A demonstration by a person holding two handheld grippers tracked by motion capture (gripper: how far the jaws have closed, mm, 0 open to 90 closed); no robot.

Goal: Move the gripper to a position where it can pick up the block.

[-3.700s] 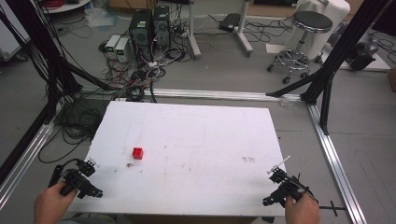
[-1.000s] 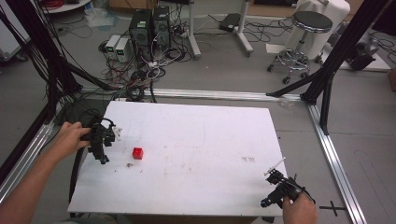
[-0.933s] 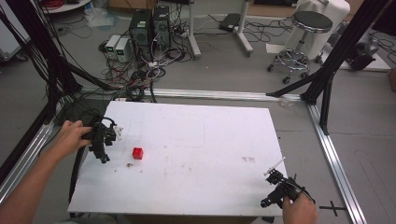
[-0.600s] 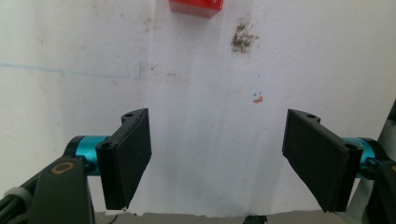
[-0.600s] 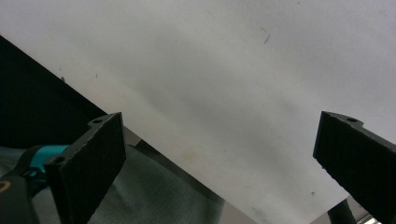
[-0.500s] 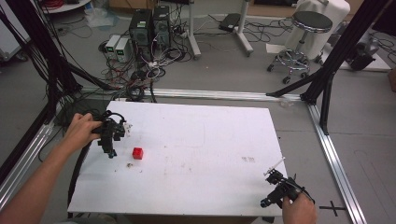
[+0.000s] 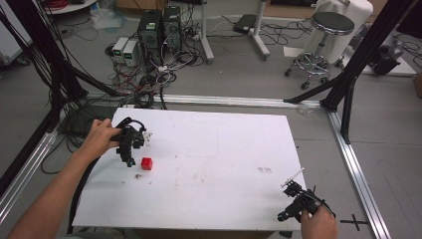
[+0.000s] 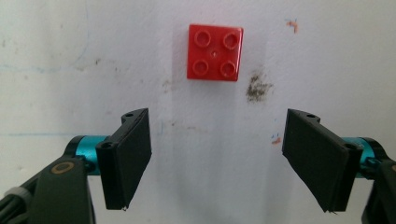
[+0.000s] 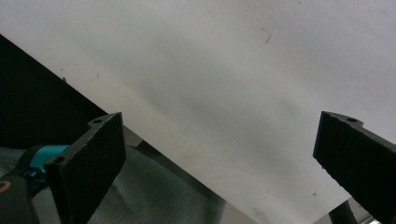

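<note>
A small red four-stud brick (image 7: 146, 163) lies on the white table (image 7: 219, 164) at its left side. My left gripper (image 7: 130, 154) hovers just left of and above the brick, pointing down at the table. In the left gripper view the red brick (image 8: 215, 45) sits ahead of the jaws, which stand wide apart with nothing between them; midway lies the left gripper (image 8: 217, 161). My right gripper (image 7: 288, 206) rests at the table's front right corner, held by a hand. Its jaws are wide open over the table edge, right gripper (image 9: 219, 163).
A dark smudge (image 8: 256, 87) marks the table beside the brick. Aluminium frame rails (image 7: 356, 164) run along the table's sides. Behind the table stand computer towers (image 7: 159, 25), tangled cables and a stool (image 7: 326, 30). The table's front edge (image 9: 154, 149) drops to dark floor.
My left gripper travelled from the table's front left corner up and to the right, ending beside the red brick. The right gripper stayed at the front right corner.
</note>
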